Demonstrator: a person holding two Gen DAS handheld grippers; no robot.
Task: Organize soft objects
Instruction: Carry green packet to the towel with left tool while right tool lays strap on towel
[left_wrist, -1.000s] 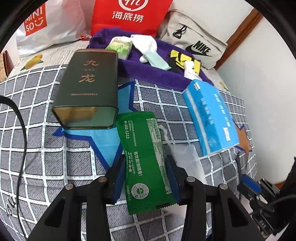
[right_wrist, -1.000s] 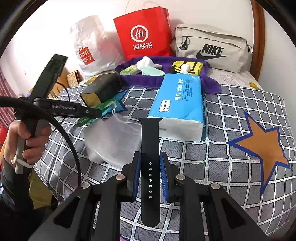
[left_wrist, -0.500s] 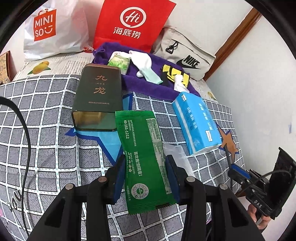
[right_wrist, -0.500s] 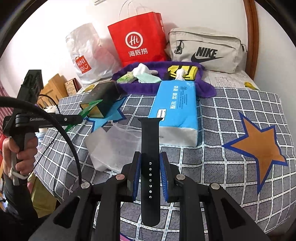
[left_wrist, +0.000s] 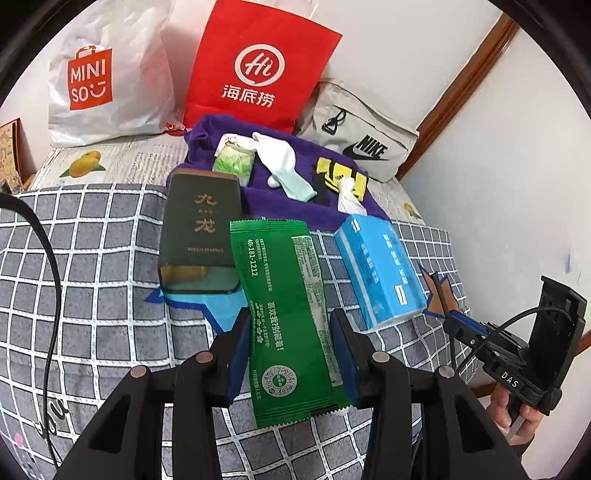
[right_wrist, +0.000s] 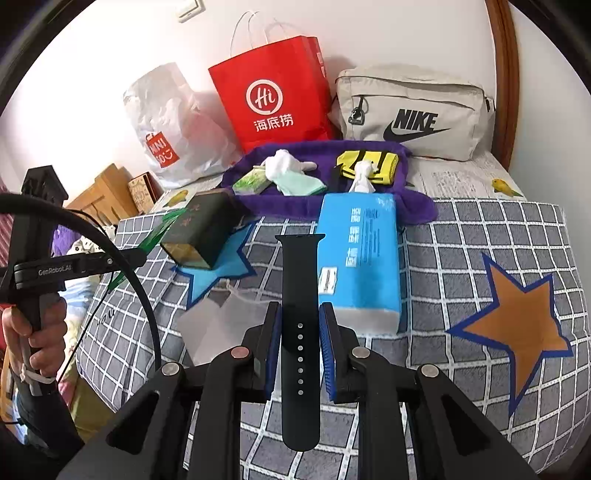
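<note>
My left gripper (left_wrist: 288, 332) is shut on a green foil packet (left_wrist: 284, 302) and holds it above the checked bedspread (left_wrist: 92, 258). My right gripper (right_wrist: 300, 325) is shut on a black watch strap (right_wrist: 300, 295), also held above the bed. A purple towel (left_wrist: 273, 199) at the back carries a white sock (left_wrist: 280, 162), a light green pack (left_wrist: 232, 162) and a yellow-black item (left_wrist: 340, 173). The towel also shows in the right wrist view (right_wrist: 332, 206). The left gripper shows at the left of the right wrist view (right_wrist: 122, 258).
A dark green tin (left_wrist: 199, 236) and a blue tissue pack (left_wrist: 380, 269) lie on the bed. A clear plastic bag (right_wrist: 218, 325) lies near the front. A red paper bag (left_wrist: 255, 70), a white Miniso bag (left_wrist: 96, 81) and a grey Nike bag (left_wrist: 362, 140) stand by the wall.
Both grippers have risen and drawn back from the bed, each with its object in it. The objects on the bed have not moved.
</note>
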